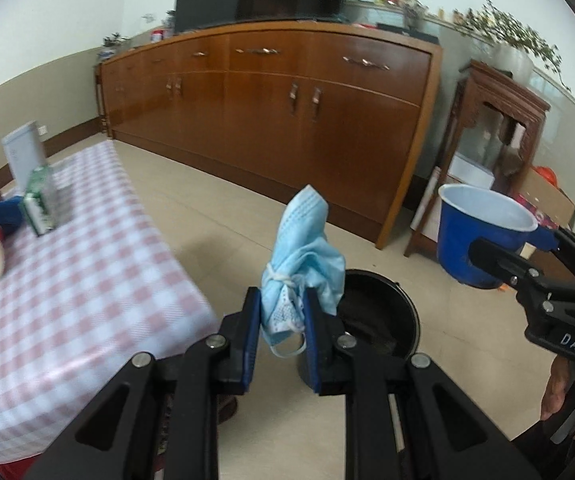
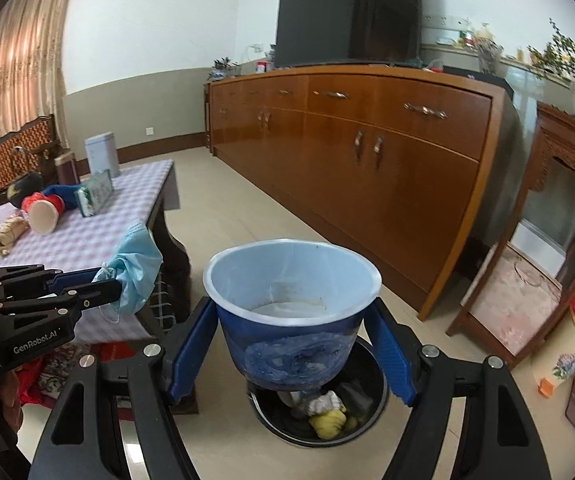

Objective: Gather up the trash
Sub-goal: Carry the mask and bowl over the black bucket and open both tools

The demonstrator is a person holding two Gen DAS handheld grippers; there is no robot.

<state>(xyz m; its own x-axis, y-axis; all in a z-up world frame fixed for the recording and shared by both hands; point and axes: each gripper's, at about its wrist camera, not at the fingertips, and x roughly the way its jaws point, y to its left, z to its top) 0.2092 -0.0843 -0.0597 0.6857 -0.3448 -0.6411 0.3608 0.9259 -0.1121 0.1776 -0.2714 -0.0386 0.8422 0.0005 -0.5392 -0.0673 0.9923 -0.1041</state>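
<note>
My left hand-held gripper (image 1: 281, 320) is clamped on a crumpled light-blue face mask (image 1: 301, 256), its ear loop dangling below the pads, and I hold it in the air past the near end of the worktop (image 1: 71, 280), just beside the rim of the black trash bin (image 1: 391, 320) on the floor. My right hand-held gripper (image 2: 291, 344) squeezes a blue paper cup (image 2: 291, 304) between its blue pads, jaws spread wide around the cup's body, mouth facing up, white inside. The cup hangs right over the bin (image 2: 319, 412), where yellow and white scraps already lie. Back on the checked worktop (image 2: 87, 236), a red paper cup (image 2: 45, 212) lies on its side near the far end, a green-and-white box (image 2: 93, 194) stands just beside it, and a pale tin (image 2: 101, 154) sits at the far corner.
</note>
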